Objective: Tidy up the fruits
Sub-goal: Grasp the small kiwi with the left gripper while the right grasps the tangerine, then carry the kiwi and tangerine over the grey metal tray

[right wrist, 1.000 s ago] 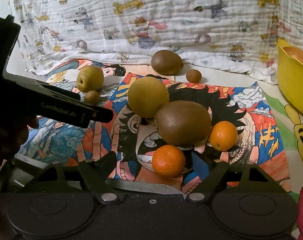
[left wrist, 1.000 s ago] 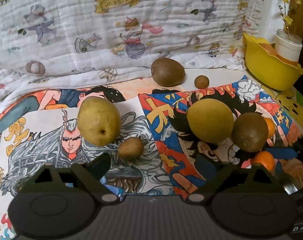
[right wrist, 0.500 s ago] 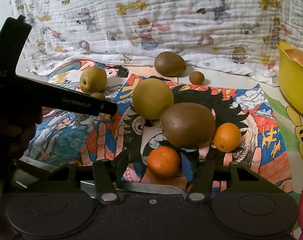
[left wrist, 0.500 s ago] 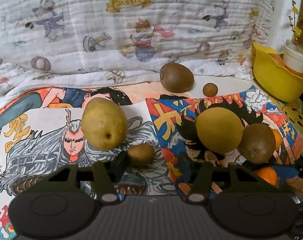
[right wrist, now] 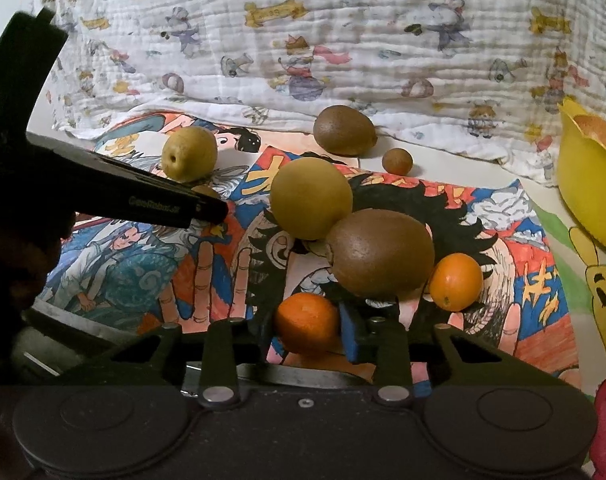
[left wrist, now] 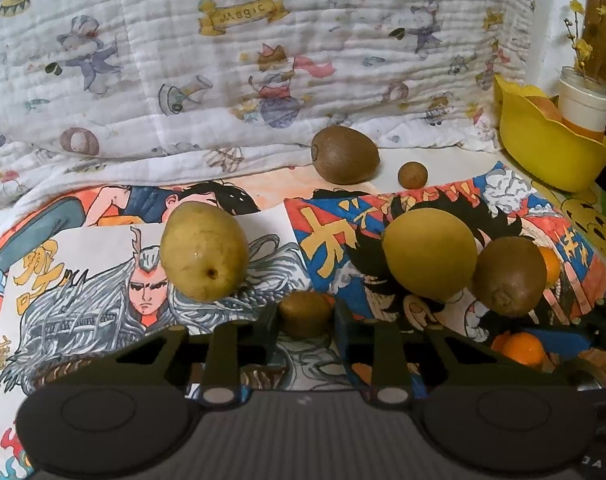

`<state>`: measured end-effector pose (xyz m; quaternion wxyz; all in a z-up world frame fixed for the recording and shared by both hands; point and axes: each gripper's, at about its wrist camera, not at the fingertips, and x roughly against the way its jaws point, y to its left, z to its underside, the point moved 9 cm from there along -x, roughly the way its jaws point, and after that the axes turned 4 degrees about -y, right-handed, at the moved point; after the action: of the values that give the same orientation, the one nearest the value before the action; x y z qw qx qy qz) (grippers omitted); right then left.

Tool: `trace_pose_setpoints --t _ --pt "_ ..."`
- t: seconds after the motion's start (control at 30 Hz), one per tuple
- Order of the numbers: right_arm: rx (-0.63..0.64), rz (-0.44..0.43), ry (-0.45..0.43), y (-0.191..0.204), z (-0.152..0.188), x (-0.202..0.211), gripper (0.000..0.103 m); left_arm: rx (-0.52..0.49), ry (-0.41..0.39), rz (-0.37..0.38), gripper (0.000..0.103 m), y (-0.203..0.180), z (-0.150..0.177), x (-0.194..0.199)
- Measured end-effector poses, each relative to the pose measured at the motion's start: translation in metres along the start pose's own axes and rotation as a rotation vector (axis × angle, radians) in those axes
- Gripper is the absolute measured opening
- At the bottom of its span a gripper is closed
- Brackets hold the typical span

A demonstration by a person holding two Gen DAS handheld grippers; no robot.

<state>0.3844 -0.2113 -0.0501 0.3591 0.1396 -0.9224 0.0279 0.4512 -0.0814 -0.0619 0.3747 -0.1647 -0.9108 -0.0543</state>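
My left gripper [left wrist: 305,318] is shut on a small brown fruit [left wrist: 305,314], low over the comic sheets. A yellow-green pear [left wrist: 204,251] lies just left of it. My right gripper [right wrist: 307,326] is shut on an orange [right wrist: 306,323]. Beyond it lie a large kiwi [right wrist: 379,252], a round yellow pear [right wrist: 311,198] and a second orange [right wrist: 455,281]. Another kiwi [right wrist: 345,131] and a small brown round fruit [right wrist: 397,161] sit by the blanket. The left gripper body [right wrist: 115,196] crosses the right wrist view's left side.
A yellow bowl [left wrist: 543,148] holding orange-coloured items stands at the far right, with a white jar of yellow flowers [left wrist: 585,100] behind it. A cartoon-print quilted blanket [left wrist: 263,60] rises behind the fruits. Colourful drawings [right wrist: 143,264] cover the table.
Both grippers have closed: the left on the small brown fruit, the right on the near orange. Both moved forward and lower toward their fruit.
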Motion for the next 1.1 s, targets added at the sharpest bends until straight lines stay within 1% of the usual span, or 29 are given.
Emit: trace_pose_setpoints --t 0.17,0.37,0.53,0.73,0.93,1.1 --pt "0.018 -0.015 -0.01 0.006 -0.004 0.007 0.035 0.014 0.008 0.023 0.031 -0.003 0.002 0.013" --pt "0.039 -0.04 -0.038 0.022 -0.012 0.026 0.035 0.032 -0.005 0.046 0.031 -0.006 0.009 0.043" --pt "0.041 -0.071 -0.051 0.039 -0.011 0.043 0.035 0.074 -0.002 0.057 0.031 -0.003 0.022 0.071" --pt "0.054 -0.107 -0.062 0.058 -0.004 0.062 0.035 0.101 -0.001 0.063 0.031 -0.005 0.042 0.103" --pt "0.059 -0.161 -0.039 0.078 0.01 0.076 0.035 0.132 0.012 0.067 0.031 -0.003 0.064 0.128" --pt "0.056 -0.244 0.025 0.095 0.027 0.081 0.035 0.147 0.04 0.074 0.031 0.0 0.086 0.145"
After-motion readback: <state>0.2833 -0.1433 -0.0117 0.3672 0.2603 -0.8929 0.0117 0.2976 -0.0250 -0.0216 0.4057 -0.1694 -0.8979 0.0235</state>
